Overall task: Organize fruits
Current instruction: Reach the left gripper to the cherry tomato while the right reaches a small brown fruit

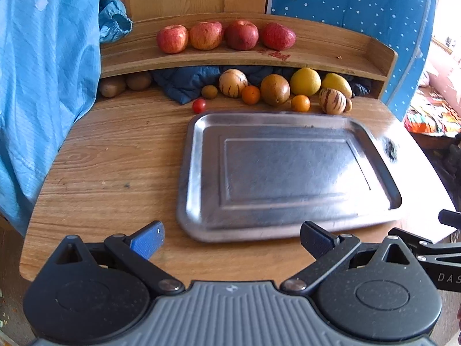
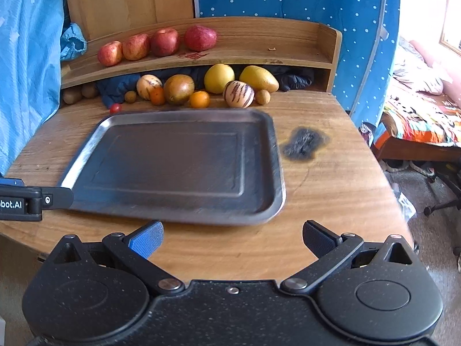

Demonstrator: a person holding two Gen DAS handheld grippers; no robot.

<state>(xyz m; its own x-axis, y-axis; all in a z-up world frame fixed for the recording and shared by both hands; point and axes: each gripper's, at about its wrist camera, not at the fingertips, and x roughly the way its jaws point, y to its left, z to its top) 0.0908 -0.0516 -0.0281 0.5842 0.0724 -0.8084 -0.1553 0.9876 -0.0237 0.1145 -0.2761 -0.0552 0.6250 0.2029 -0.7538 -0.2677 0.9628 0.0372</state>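
The fruits sit at the back of the wooden table [image 2: 331,190]: four red apples [image 1: 206,35] in a row on the low shelf [image 1: 331,54], and below its edge a loose cluster on the tabletop. There a striped pale melon [image 1: 232,82] lies beside a small orange [image 1: 250,94], then a brownish round fruit [image 1: 275,89], a big yellow citrus [image 1: 305,81], a second orange [image 1: 300,103] and another striped melon [image 1: 332,101]. A cherry tomato [image 1: 199,105] rests just off the far left corner of the metal tray [image 1: 201,173], which lies bare in front of the fruit. A dark scorch mark [image 2: 305,143] stains the wood right of the tray. Near the table's front edge the left gripper [image 1: 232,238] and right gripper [image 2: 232,238] both hover with jaws spread wide, grasping nothing. Blue cloth [image 1: 43,86] hangs at the left.
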